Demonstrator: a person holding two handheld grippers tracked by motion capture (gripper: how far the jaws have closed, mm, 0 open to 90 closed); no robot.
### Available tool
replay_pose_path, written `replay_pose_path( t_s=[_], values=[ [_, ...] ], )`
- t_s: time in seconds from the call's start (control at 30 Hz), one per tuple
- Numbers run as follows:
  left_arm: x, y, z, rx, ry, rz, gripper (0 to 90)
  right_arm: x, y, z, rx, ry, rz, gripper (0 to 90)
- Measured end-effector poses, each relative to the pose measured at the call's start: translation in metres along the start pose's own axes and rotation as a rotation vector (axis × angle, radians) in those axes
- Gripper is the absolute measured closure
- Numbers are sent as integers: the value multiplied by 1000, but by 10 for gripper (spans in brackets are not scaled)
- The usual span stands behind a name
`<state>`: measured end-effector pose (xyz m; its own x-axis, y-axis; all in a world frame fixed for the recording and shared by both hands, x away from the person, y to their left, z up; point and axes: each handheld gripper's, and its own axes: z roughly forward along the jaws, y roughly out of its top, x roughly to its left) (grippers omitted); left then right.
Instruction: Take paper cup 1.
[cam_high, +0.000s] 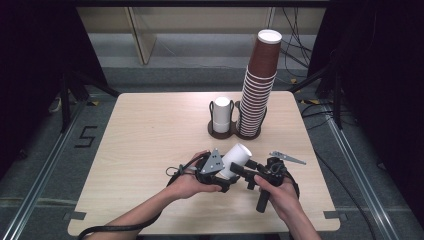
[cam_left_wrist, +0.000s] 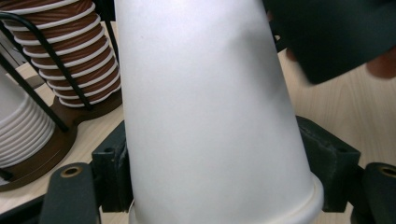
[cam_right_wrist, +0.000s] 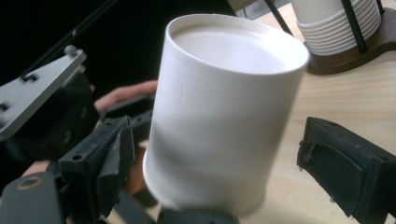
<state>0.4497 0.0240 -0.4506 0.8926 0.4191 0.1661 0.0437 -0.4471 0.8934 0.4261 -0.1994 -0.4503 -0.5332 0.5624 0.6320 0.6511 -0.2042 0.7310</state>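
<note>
**A:** Where is the white cup (cam_high: 235, 159) right now?

**B:** In the air on your side of the cup rack (cam_high: 235, 131), upside down and tilted, base pointing toward the rack. Your left gripper (cam_high: 218, 175) has it: the jaws are closed partway onto the wall just above the rim, one pad pressing each side. Your right gripper (cam_high: 246, 172) has let go; in its own view one jaw (cam_right_wrist: 348, 163) stands clear of the cup, jaws spread wide with nothing pinched.

**A:** So how do you finish this handover well?

**B:** Keep the left squeeze light, since paper near the rim dents easily. Draw the right gripper straight back from the cup so no jaw catches the wall. Then carry the cup toward the rack, where the white stack (cam_high: 222, 114) sits beside the tall brown stack (cam_high: 259, 82), and line it up squarely over the white one before lowering.
</note>
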Motion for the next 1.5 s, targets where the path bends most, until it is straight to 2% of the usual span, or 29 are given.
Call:
replay_pose_path(
  t_s=[0.03,0.07,0.13,0.23,0.27,0.33,0.37,0.43,0.47,0.5,0.53,0.57,0.6,0.63,0.67,0.7,0.73,0.77,0.8,0.83,0.97,1.07,1.17,1.23,1.3,1.37,1.4,1.47,1.5],
  values=[
    [0,0,0,0,0,0,249,0,0,0,0,0,0,107],
    [-2,-2,-3,17,-12,-51,249,0,0,-2,6,1,-15,107],
    [-1,-4,-9,32,-13,-73,249,-2,1,-12,49,-2,-57,107],
    [3,-7,-17,43,-9,-74,249,-4,2,-17,78,-5,-92,108],
    [5,-10,-24,54,-11,-74,249,-8,2,-22,116,-29,-149,119],
    [6,-12,-27,61,-11,-73,249,-10,2,-23,128,-39,-172,128],
    [8,-14,-33,75,-12,-65,249,-16,2,-26,173,-69,-245,129],
    [8,-16,-35,82,-14,-64,249,-17,1,-27,192,-73,-264,129],
    [10,-17,-40,98,-19,-56,249,-22,1,-28,254,-95,-338,127],
    [10,-17,-40,98,-19,-56,250,-22,1,-28,254,-95,-338,127],
    [10,-18,-44,110,-22,-54,251,-26,1,-28,306,-98,-409,127],
    [10,-18,-44,110,-22,-54,251,-26,1,-28,306,-98,-409,127],
    [10,-17,-48,139,-33,-51,252,-25,1,-28,365,-96,-453,128],
    [10,-17,-48,139,-33,-51,252,-25,1,-28,365,-96,-453,128],
    [9,-18,-50,149,-34,-54,252,-26,2,-28,393,-103,-500,136],
    [9,-18,-53,169,-40,-39,252,-26,3,-26,445,-80,-576,149],
    [9,-18,-53,169,-40,-39,252,-27,4,-25,461,-75,-614,151],
    [8,-17,-55,185,-43,-24,252,-27,4,-25,461,-75,-614,151],
    [3,-18,-56,182,-46,-32,253,-26,5,-22,512,-55,-656,151],
    [3,-17,-58,196,-57,-11,253,-25,5,-21,531,-51,-660,151],
    [0,-16,-61,185,-68,-11,252,-22,6,-16,581,-48,-686,151],
    [2,-14,-65,215,-79,22,254,-19,8,-10,629,-52,-776,152],
    [3,-13,-66,239,-81,41,255,-16,7,-8,653,-37,-773,153],
    [2,-12,-67,256,-96,55,256,-14,8,-6,685,-17,-830,155],
    [2,-12,-67,268,-99,57,256,-14,10,-5,698,-10,-853,156],
    [1,-11,-68,284,-106,68,258,-13,9,-4,741,-12,-852,156],
    [1,-10,-69,298,-110,77,259,-13,10,-4,769,-16,-891,156],
    [1,-9,-70,306,-113,89,259,-12,11,-4,777,-17,-908,156],
    [1,-8,-70,310,-117,97,260,-9,11,-6,800,-20,-887,156]
  ],
)
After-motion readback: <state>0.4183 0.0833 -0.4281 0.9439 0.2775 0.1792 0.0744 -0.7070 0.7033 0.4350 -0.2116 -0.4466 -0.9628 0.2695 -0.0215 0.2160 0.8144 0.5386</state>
